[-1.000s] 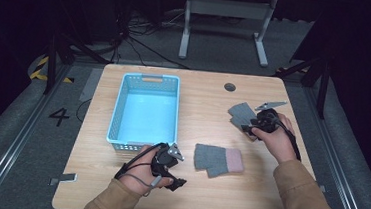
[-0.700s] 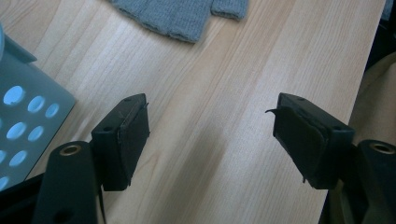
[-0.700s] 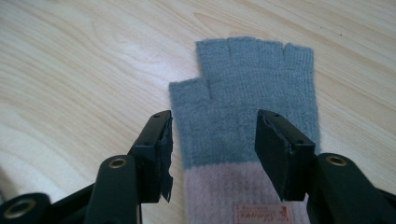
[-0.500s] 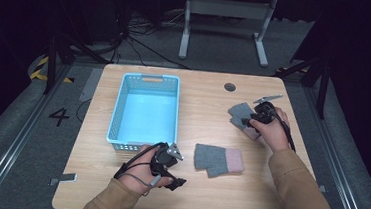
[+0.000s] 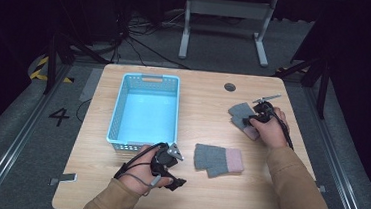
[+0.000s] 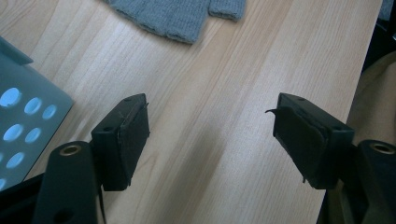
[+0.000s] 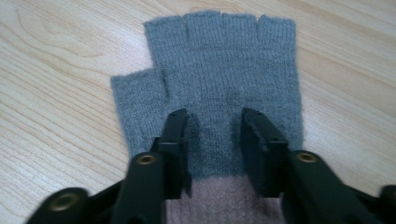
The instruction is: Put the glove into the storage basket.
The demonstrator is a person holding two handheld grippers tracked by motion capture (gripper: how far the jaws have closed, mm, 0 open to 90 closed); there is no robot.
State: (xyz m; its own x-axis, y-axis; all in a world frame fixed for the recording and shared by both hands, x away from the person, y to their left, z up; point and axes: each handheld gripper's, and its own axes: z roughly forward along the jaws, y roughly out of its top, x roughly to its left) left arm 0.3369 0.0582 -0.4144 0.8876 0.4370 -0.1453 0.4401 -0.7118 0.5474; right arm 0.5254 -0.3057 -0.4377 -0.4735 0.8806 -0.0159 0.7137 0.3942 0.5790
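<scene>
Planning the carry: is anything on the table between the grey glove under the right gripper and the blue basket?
Nothing visible. The grey knit fingerless glove with a pink cuff lies under the right gripper, and bare wood runs from it to the light blue perforated plastic basket. The second glove lies nearer the person, off that line.

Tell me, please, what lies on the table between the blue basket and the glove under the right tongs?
Bare wood, in the high view: nothing lies between the blue basket and that glove.

Brightly lit table (image 5: 197, 185), dark surroundings; soft, slightly blurred close-ups, faint shadows.
</scene>
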